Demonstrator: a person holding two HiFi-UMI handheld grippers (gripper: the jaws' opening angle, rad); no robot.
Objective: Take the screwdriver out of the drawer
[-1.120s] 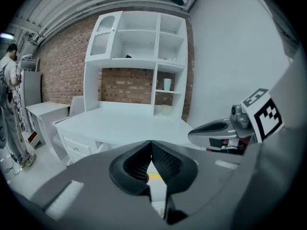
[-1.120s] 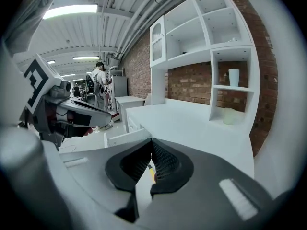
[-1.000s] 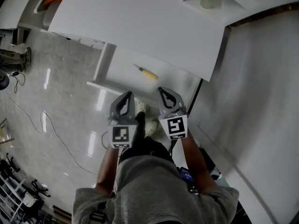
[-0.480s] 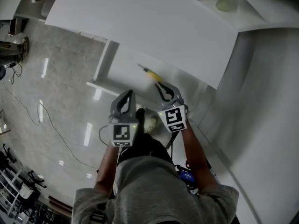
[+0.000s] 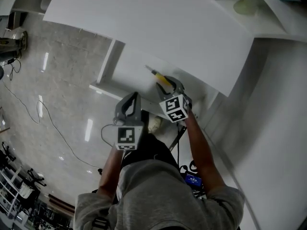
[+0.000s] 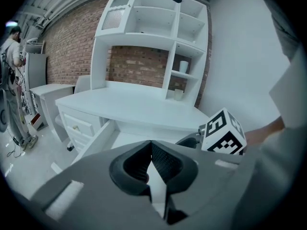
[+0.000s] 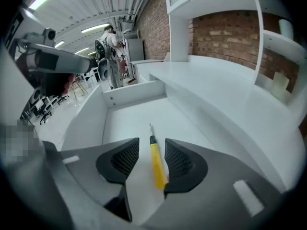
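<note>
White desk (image 6: 129, 102), brick wall (image 6: 76, 47) — glossy floor (image 5: 57, 114).

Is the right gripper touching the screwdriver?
Cannot tell. In the right gripper view the screwdriver lies between the jaws of the right gripper, which have just been opening; a gap shows at one pad, but the handle's end meets the other jaw's edge.

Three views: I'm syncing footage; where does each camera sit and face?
Head view: on the head, steeply down at the drawer; both arms show.
Left gripper view: on left claw, faces the desk; its shut jaws.
Right gripper view: on right claw, into the drawer; jaws, just opened, straddle the screwdriver.
Head and right views share the screwdriver.
</note>
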